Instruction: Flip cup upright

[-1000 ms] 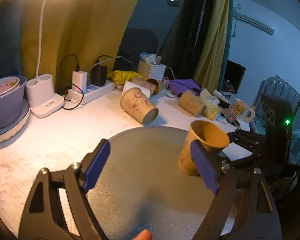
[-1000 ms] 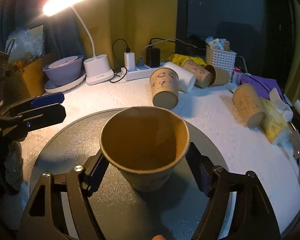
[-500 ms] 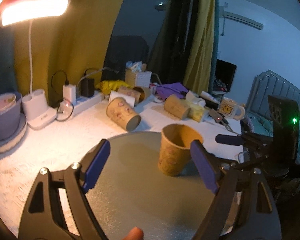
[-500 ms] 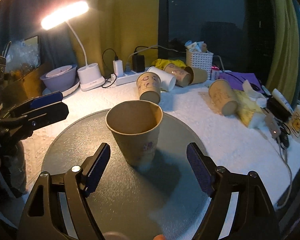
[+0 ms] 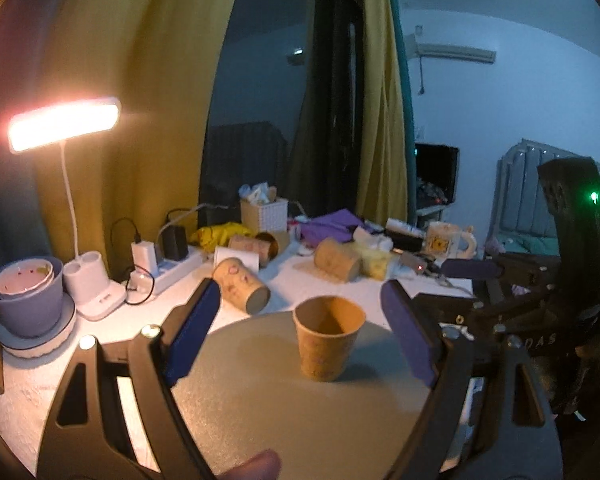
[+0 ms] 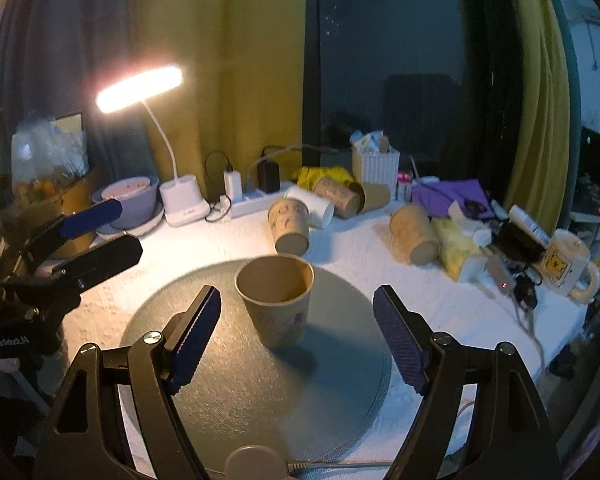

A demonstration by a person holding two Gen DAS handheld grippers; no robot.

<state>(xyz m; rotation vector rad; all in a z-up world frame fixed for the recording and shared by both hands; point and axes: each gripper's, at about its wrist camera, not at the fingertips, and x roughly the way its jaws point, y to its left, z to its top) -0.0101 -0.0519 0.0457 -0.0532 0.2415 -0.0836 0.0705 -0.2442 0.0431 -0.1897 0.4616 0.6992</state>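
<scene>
A brown paper cup [image 5: 327, 340] stands upright, mouth up, on the round grey disc [image 5: 260, 392]; it also shows in the right wrist view [image 6: 278, 304] on the disc [image 6: 260, 380]. My left gripper [image 5: 304, 332] is open and empty, its blue pads wide on either side of the cup and nearer the camera. My right gripper [image 6: 296, 336] is open and empty, back from the cup. Each gripper shows in the other's view: the right one [image 5: 476, 272] at the right, the left one [image 6: 96, 232] at the left.
Several brown paper cups lie on their sides on the white table behind the disc [image 6: 288, 226] [image 6: 414, 234]. A lit desk lamp [image 6: 180, 204], purple bowl [image 6: 130, 200], power strip [image 6: 252, 204], white basket [image 6: 376, 168] and a mug [image 6: 564, 266] stand around.
My right gripper let go of the cup and drew back from it; the cup now stands free on the disc. Both views have pulled back and tilted up.
</scene>
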